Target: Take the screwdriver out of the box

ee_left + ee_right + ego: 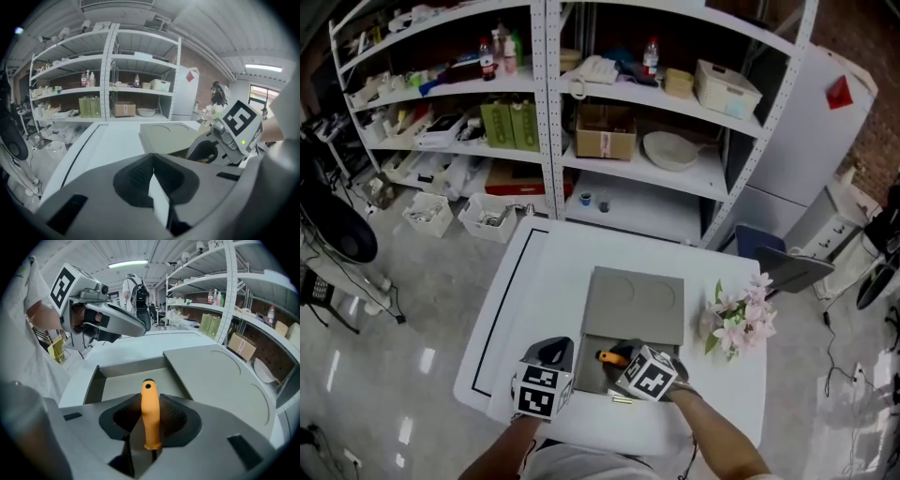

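Observation:
A grey box (592, 373) stands on the white table (548, 281), its flat lid (635, 305) slid toward the far side so the near end is uncovered. The screwdriver (150, 416) has an orange handle, which shows over the uncovered end (609, 357). My right gripper (150, 411) is shut on that handle, the pads against both its sides; its shaft is hidden under the jaws. My left gripper (553, 347) hovers just left of the box, apart from it, with its pads (140, 176) meeting and nothing between them.
A bunch of pale pink flowers (741, 319) stands right of the box. White shelving (548, 112) loaded with boxes and bottles lines the far side. A black line (502, 300) runs along the table's left part. A small metal piece (622, 400) lies by the box's near edge.

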Tool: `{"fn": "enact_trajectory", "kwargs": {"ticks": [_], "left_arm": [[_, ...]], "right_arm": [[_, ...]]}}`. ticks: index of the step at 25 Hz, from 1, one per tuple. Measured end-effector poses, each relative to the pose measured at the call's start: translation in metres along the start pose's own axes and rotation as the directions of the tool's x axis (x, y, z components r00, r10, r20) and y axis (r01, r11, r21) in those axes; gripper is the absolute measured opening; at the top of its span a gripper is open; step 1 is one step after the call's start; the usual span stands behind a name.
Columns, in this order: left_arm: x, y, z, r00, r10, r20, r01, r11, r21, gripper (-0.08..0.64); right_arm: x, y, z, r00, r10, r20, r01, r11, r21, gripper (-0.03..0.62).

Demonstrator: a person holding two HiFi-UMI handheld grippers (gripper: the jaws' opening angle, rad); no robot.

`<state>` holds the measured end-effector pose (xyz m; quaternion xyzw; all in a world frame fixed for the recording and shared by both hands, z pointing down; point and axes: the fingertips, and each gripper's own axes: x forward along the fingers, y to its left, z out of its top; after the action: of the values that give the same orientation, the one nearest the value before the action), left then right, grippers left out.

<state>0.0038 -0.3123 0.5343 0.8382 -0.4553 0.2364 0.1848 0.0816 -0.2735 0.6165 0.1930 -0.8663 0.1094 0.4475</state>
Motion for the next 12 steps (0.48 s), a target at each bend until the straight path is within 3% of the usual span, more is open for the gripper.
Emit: {"fn": "enact_trajectory", "kwargs": {"ticks": [7, 12], "left_arm": [[-0.026, -0.006, 0.008, 0.996, 0.070, 0.051, -0.068, 0.997, -0.030, 0.005], [-0.033, -0.020, 0.010, 0.994, 0.079, 0.072, -0.077, 0.996, -0.038, 0.005]], "right_arm": [[-0.017, 0.003, 0.011, 0.997, -0.029, 0.075, 0.030, 1.000, -0.001, 0.122], [-0.045, 0.007, 0.024, 0.982, -0.086, 0.171, 0.084, 0.996, 0.018, 0.121]]}}
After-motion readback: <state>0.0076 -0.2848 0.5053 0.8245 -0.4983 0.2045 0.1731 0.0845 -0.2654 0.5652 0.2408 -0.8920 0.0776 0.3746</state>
